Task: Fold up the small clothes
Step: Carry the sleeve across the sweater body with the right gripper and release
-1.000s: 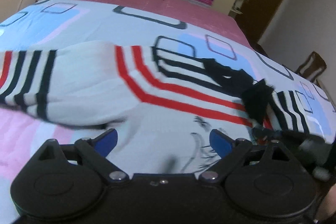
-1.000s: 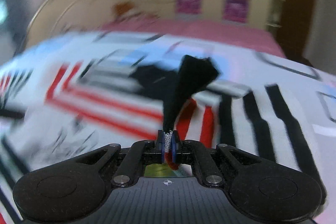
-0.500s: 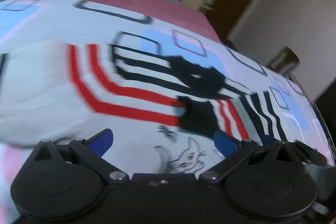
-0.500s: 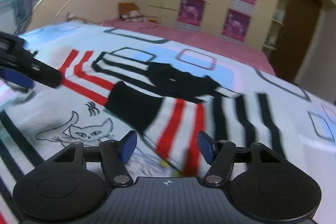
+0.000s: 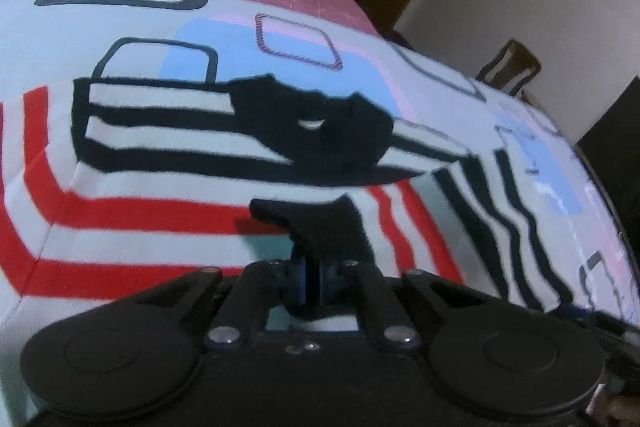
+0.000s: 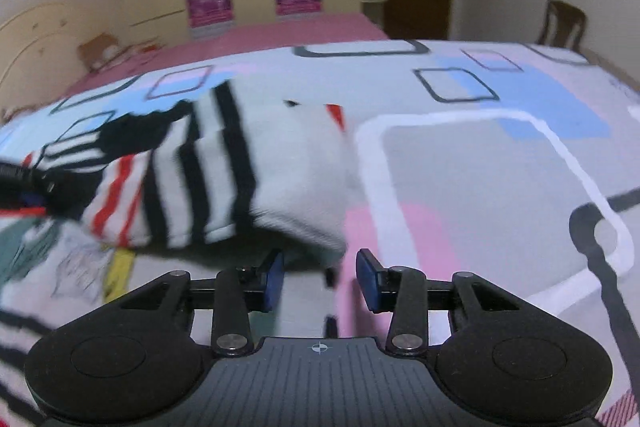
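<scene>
The left tongs are pressed together, pinching the black cuff of the striped sweater — which lies spread on the bed. The right tongs are spread, holding nothing, just beside the sweater's folded sleeve — bedsheet beneath.

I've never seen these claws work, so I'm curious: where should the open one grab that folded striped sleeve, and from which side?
The rounded white fold of the sleeve, lying just ahead of the open right claw. Come in low from the near side, one finger above and one below: that bulging edge lifts slightly off the bedspread. The left claw already pinches the black cuff.
</scene>
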Action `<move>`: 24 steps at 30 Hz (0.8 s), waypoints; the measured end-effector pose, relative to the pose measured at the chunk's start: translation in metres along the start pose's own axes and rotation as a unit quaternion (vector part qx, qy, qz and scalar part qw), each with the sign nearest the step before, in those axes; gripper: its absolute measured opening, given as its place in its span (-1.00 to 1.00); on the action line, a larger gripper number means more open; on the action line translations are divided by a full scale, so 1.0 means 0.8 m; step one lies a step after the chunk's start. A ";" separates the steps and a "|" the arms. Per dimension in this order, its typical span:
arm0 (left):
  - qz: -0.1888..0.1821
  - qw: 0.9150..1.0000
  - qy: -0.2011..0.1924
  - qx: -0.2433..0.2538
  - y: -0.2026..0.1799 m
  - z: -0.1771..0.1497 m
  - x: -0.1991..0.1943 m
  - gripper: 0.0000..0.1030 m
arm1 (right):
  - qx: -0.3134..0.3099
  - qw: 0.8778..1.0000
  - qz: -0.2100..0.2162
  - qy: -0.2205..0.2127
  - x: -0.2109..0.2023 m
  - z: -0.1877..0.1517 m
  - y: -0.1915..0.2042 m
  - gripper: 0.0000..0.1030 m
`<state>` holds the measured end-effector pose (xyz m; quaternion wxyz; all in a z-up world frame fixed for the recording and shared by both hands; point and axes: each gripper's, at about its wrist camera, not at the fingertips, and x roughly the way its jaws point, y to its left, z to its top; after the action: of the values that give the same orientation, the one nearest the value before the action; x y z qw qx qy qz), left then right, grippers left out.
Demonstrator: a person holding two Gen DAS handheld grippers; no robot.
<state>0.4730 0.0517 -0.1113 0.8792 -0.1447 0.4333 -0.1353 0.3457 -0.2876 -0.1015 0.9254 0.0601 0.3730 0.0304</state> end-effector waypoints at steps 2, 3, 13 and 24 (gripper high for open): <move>0.003 0.999 -0.038 0.013 -0.005 0.003 -0.024 -0.89 | 0.009 1.000 0.001 0.008 0.010 0.005 -0.002 -0.72; 0.009 0.998 -0.059 0.016 -0.004 0.003 -0.041 -0.89 | 0.011 1.000 -0.001 0.007 0.011 0.006 -0.002 -0.74; 0.062 0.997 -0.031 0.020 0.032 -0.027 -0.027 -0.89 | -0.016 1.000 -0.009 0.009 0.027 0.001 0.010 -0.75; 0.112 0.991 -0.063 0.039 0.028 -0.016 -0.057 0.18 | -0.005 0.998 0.033 -0.051 -0.012 0.039 0.006 -0.72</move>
<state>0.4382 0.0871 -0.0938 0.9191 -0.0694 0.3853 -0.0437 0.3603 -0.2863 -0.0717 0.9421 0.0690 0.3227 0.0599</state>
